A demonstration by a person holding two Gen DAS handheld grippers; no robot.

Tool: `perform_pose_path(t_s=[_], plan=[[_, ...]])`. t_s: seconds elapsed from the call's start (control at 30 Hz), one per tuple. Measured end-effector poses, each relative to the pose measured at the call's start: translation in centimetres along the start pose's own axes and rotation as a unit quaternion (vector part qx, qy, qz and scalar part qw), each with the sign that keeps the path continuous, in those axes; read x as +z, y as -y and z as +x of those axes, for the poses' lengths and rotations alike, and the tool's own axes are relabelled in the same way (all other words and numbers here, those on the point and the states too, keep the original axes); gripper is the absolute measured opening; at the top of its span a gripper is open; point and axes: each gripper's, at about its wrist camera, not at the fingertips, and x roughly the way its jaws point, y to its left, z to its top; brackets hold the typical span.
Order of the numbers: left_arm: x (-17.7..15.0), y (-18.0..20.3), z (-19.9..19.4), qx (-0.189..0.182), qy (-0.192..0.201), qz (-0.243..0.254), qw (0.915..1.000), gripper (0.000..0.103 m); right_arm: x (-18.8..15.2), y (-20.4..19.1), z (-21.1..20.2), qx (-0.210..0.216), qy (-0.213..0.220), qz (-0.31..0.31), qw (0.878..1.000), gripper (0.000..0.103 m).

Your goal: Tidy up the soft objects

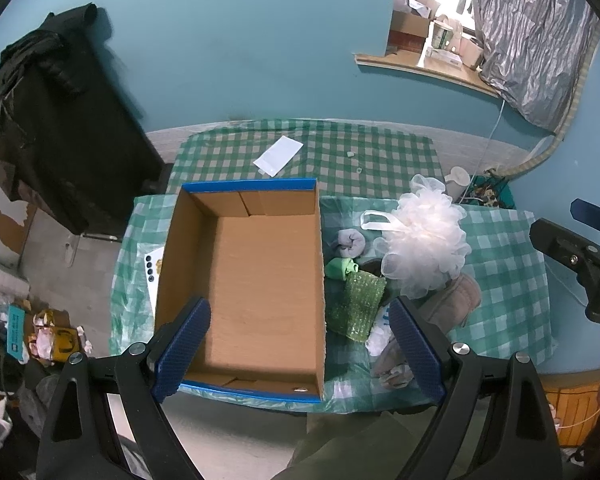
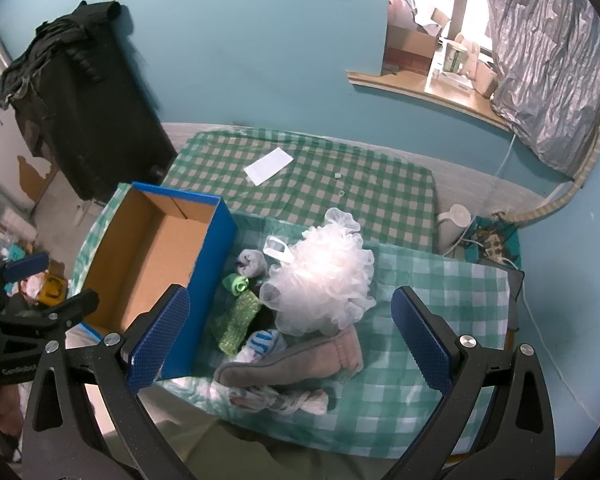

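Teal walls back our checked desk (image 2: 420, 280), where the empty cardboard box (image 1: 260, 280) stands. Right of the box we see the white bath pouf (image 2: 324, 276), then small rolled cloths. Our right gripper (image 2: 288, 344), nearer the pile, and left gripper (image 1: 300, 344) both hover with jaws wide, holding nothing.

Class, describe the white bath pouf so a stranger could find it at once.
Find the open cardboard box on the checked tablecloth. In the heap beside it, the bath pouf is the biggest item: a frilly, translucent white mesh ball, unlike the small rolled cloths nearby.
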Motion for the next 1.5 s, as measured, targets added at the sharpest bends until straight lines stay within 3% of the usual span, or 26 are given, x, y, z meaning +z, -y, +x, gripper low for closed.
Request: perform_pose_path(t_s=[1.5], plan=[[-0.4,2.9,0.2,0.006,-0.008,0.010,0.9999,0.092,-0.1,0.6,-0.2,0.000,-0.004,0.000,1.000,0.101]])
